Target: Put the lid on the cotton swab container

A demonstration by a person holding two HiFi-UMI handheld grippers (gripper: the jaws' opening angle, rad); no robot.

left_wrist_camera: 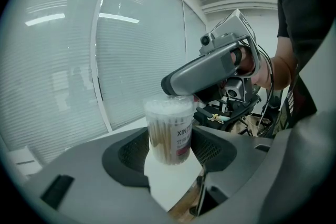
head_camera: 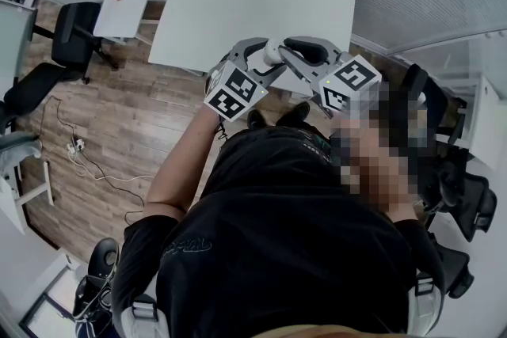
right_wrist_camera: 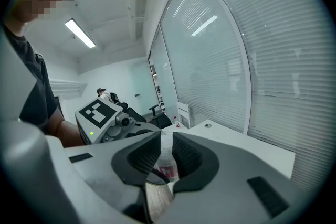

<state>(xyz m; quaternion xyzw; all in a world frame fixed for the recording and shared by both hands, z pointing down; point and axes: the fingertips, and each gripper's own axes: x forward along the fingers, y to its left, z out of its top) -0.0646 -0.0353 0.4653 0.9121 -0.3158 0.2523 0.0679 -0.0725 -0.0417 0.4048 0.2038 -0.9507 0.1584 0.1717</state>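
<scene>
Jaws of the left gripper were clenched on the lower body of the container, one pad on each side, holding it upright in the air over the near edge of the bench. Jaws of the right gripper stood narrow and appeared to pinch the lid, reaching in over the container top from the right.

Progress, as judged: the lid already sat level on the mouth of the container, with the swabs packed upright beneath it, so the placing step looked all but complete. What seemed left was to press or turn the lid fully home, to let go with the right gripper, and perhaps to set the container down on the bench.

Hidden or unclear:
- The seam between lid and container lay under the right gripper's lower jaw in the left gripper view, so full seating could not be confirmed.
- In the right gripper view the pads covered both sides of the lid; only a pale translucent strip and a patch of the red label showed between them.
- In the head view the two grippers met over the container, leaving only a small white patch of it visible.
- The label print was cut off at the container's curve and partly unreadable.
- Contact between the right pads and the lid was likely but not sharply resolved.
</scene>
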